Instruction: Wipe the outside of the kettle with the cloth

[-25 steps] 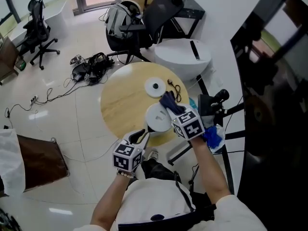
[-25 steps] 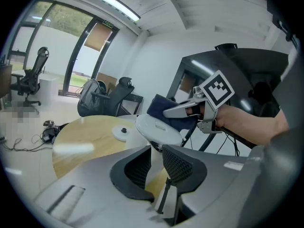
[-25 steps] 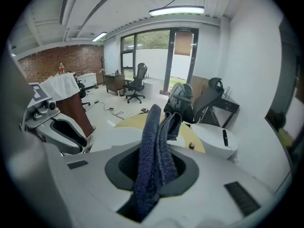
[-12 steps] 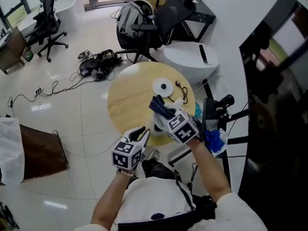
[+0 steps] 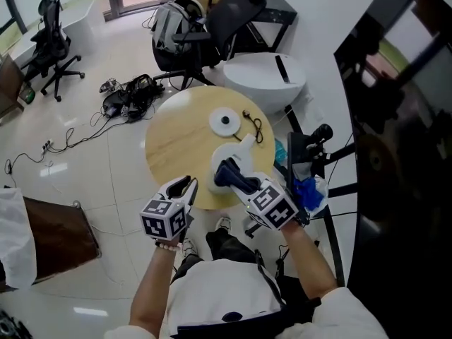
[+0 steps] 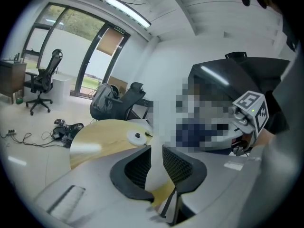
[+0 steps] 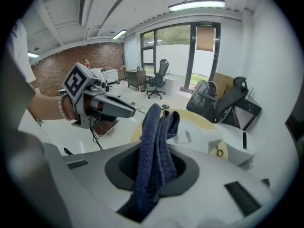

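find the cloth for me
In the head view, the cloth is clamped in the right gripper, over the white kettle at the table's near edge.

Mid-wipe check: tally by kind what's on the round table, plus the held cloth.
kettle: 1
white disc: 1
dark cord: 1
blue cloth: 1
Total: 4

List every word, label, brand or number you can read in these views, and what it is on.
No text can be read in any view.
Sign over the door: too small to read.
Left cube and right cube: square marker patterns only, no letters or numbers.
Kettle: no print shows.
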`<act>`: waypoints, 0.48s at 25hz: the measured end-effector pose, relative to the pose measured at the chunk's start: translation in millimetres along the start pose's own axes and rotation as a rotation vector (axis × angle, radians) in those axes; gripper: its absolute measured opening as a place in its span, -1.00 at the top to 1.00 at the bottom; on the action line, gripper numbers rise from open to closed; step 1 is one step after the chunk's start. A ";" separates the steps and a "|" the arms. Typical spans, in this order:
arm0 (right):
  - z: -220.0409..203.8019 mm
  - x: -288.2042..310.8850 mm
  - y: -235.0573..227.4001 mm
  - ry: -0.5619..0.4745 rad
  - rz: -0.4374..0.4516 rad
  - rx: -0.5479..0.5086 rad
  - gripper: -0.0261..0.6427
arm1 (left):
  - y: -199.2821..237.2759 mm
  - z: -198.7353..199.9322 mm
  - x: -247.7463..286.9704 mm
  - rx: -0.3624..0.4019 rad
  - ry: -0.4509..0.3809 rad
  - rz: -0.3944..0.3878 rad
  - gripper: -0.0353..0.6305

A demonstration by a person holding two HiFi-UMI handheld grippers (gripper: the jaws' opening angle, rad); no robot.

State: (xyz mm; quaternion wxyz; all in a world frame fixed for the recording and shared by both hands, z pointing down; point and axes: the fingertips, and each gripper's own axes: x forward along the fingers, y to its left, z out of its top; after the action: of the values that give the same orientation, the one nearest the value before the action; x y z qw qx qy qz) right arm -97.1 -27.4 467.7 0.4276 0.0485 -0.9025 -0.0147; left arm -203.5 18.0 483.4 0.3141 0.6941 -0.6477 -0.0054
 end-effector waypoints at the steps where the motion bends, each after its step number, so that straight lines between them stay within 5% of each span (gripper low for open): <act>1: -6.2 -4.1 -5.3 0.001 -0.012 0.022 0.71 | 0.2 2.4 0.3 0.003 0.000 -0.002 0.65; 6: -25.5 -17.0 -45.0 -0.011 -0.073 0.126 0.71 | -5.0 7.7 4.2 0.017 0.012 -0.017 0.64; 12: -12.8 -1.4 -94.1 0.002 -0.115 0.120 0.71 | -7.6 11.5 0.2 0.029 0.013 0.005 0.64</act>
State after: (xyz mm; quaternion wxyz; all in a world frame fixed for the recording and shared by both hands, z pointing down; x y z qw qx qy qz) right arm -79.3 -120.7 468.3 0.4235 0.1256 -0.8970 0.0152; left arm -201.4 12.6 470.9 0.3084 0.6971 -0.6472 0.0093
